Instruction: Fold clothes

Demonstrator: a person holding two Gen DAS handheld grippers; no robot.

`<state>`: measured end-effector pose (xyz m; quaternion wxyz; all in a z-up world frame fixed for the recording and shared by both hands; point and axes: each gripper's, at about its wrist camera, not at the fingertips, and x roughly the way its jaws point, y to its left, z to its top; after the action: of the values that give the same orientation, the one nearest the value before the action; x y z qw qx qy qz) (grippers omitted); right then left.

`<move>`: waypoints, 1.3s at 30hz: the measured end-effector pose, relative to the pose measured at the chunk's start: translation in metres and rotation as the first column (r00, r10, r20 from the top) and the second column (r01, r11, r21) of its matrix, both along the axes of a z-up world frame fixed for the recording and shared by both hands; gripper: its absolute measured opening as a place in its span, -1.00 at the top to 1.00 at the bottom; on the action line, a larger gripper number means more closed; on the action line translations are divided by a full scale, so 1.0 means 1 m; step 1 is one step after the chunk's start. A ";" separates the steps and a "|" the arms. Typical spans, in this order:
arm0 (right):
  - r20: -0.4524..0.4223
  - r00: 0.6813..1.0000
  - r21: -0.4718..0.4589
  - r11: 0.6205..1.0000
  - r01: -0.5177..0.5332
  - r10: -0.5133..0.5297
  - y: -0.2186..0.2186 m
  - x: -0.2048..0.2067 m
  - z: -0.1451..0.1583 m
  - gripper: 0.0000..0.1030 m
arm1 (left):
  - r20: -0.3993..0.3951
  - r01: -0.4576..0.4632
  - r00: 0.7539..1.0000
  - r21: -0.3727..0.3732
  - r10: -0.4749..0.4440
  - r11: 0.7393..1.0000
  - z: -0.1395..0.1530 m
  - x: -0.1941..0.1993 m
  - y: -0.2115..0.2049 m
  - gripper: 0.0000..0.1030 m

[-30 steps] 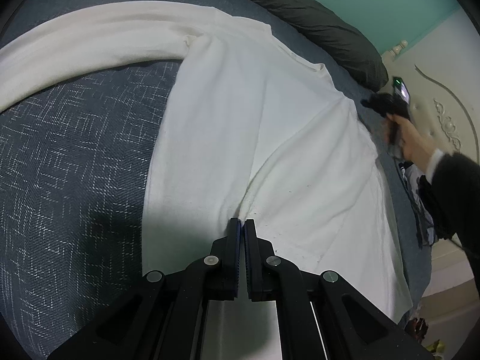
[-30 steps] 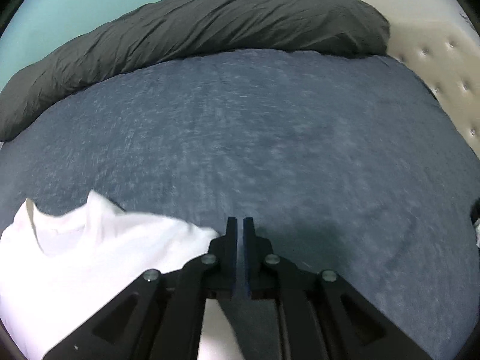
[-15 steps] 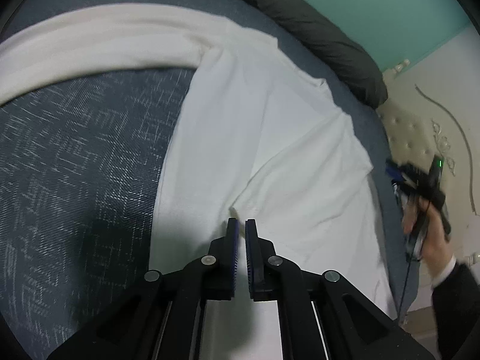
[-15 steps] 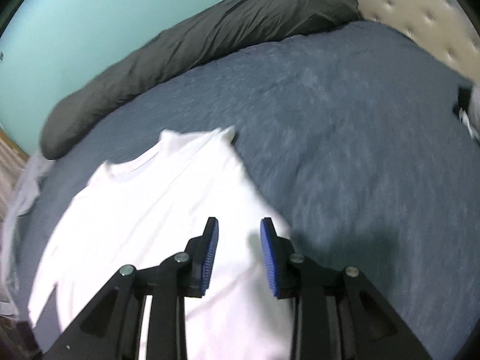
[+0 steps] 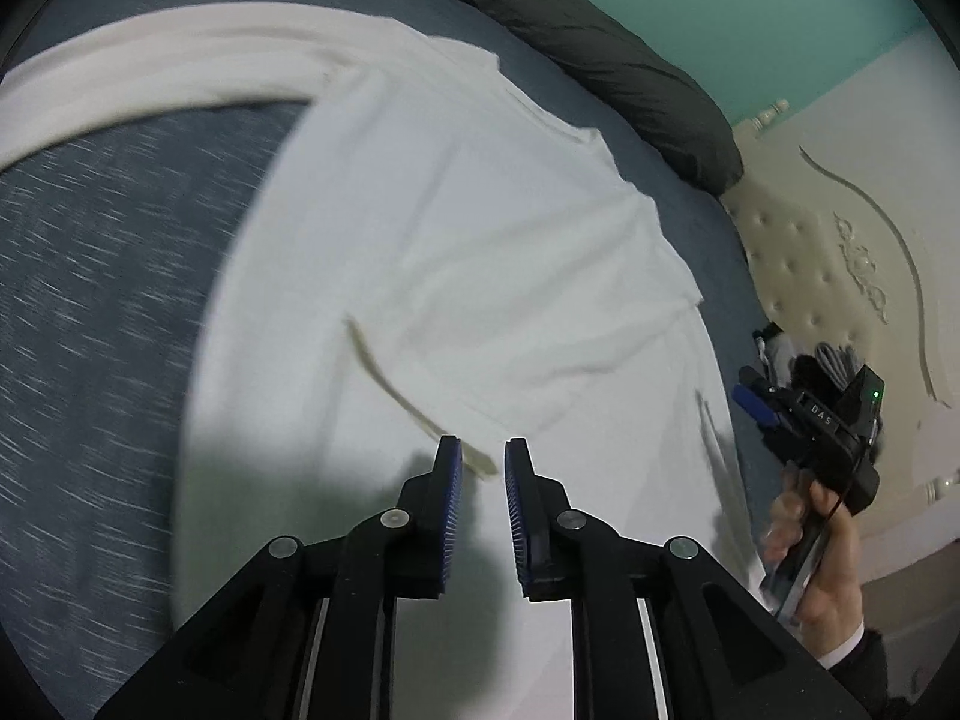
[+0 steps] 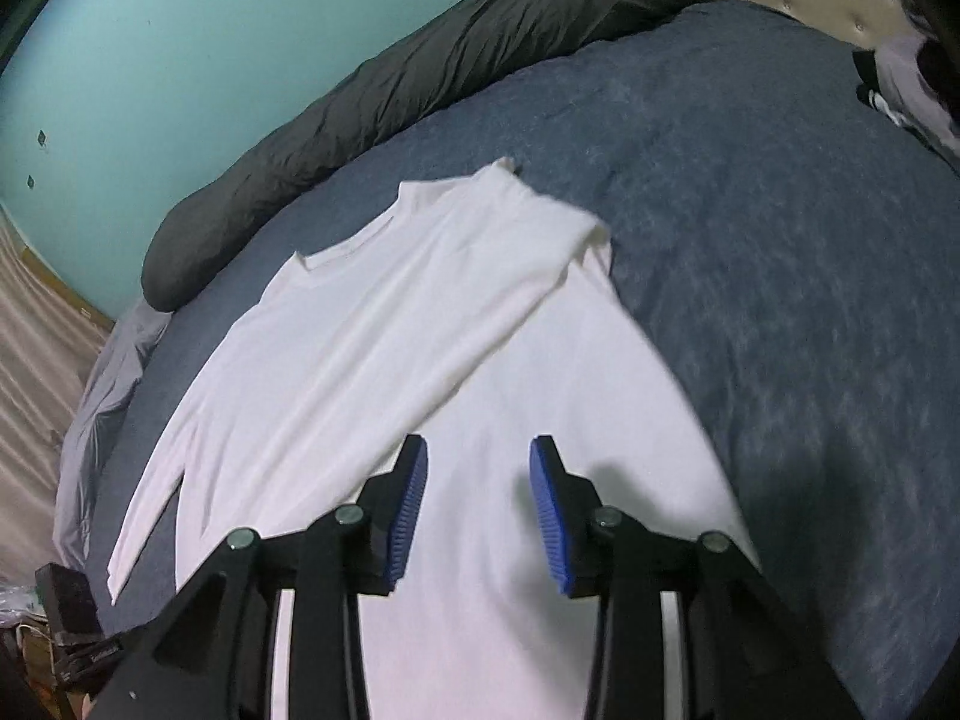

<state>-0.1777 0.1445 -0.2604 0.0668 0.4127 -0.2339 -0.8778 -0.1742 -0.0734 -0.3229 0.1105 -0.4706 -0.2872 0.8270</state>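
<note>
A white long-sleeved shirt [image 5: 480, 252] lies spread flat on a bed [image 5: 90, 360] covered in blue-grey fabric with a fine flecked weave. In the left wrist view one sleeve [image 5: 150, 78] runs out leftward in a long curved band across the cover, with bare bedding below it and to the left. The other sleeve [image 5: 540, 300] is folded in over the body of the shirt, its cuff ending just ahead of the left tool [image 5: 483, 468]. That tool hangs over the shirt's lower part with its two ribbed blue pads a small way apart and nothing between them. The shirt looks soft and matte, with a few shallow creases.

Along the far edge of the bed lies a long dark grey rolled duvet [image 5: 600, 42], smooth and slightly shiny, against a teal wall [image 5: 750, 0]. To the right stands a cream tufted headboard [image 5: 810, 252] with buttoned dimples and curled relief ornament. At the right edge of the shirt a hand [image 5: 822, 558] grips the handle of the right tool [image 5: 750, 399], whose black body bears the letters "DAS" and a small green light.

In the right wrist view the right tool [image 6: 478, 498] is spread wide above the shirt [image 6: 420, 330], gripping nothing. The neckline points toward the duvet [image 6: 420, 72]. Left of the shirt a narrow strip of cover remains before the bed's edge, where a pale grey sheet [image 6: 102, 372] hangs. To the right the bed [image 6: 780, 240] lies open and uncluttered up to some dark and grey items [image 6: 906, 78] near the headboard.
</note>
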 end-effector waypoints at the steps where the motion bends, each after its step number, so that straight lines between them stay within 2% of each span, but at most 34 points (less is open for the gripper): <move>1: 0.001 1.000 -0.010 1.000 -0.004 0.004 -0.002 0.004 -0.002 0.30 | 0.003 0.003 1.000 0.002 -0.003 1.000 -0.002 -0.001 0.005 0.65; 3: -0.006 1.000 -0.016 1.000 -0.017 0.016 -0.003 0.008 -0.002 0.30 | 0.011 0.002 1.000 0.013 -0.002 1.000 -0.005 0.001 0.009 0.63; 8: -0.024 0.999 -0.026 0.998 -0.049 0.048 -0.007 0.016 -0.002 0.30 | 0.027 -0.013 1.000 -0.044 0.014 0.999 -0.008 -0.002 0.022 0.62; 10: -0.032 0.998 -0.030 0.998 -0.062 0.061 -0.009 0.019 -0.001 0.29 | 0.040 -0.027 0.999 -0.036 0.028 0.999 -0.012 -0.003 0.022 0.62; 17: -0.033 0.998 -0.091 0.995 -0.047 0.044 0.004 0.019 -0.005 0.29 | 0.064 -0.054 0.996 -0.031 0.056 0.998 -0.018 -0.006 0.024 0.62; 22: -0.042 0.999 -0.123 0.992 -0.037 0.032 0.013 0.018 -0.004 0.28 | 0.076 -0.044 0.996 -0.062 0.049 0.997 -0.018 -0.010 0.025 0.66; 27: -0.034 0.999 -0.171 0.985 -0.020 0.015 0.021 0.016 -0.008 0.28 | 0.083 -0.033 0.996 -0.090 0.040 0.995 -0.015 -0.010 0.024 0.87; 39: -0.019 1.000 -0.204 0.979 0.006 -0.010 0.029 0.012 -0.014 0.28 | 0.070 -0.003 0.997 -0.138 0.013 0.990 0.001 -0.001 0.026 0.95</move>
<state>-0.1658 0.1734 -0.2744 0.1076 0.3939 -0.3236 -0.8535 -0.1753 -0.0474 -0.3216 0.0642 -0.5048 -0.2348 0.8282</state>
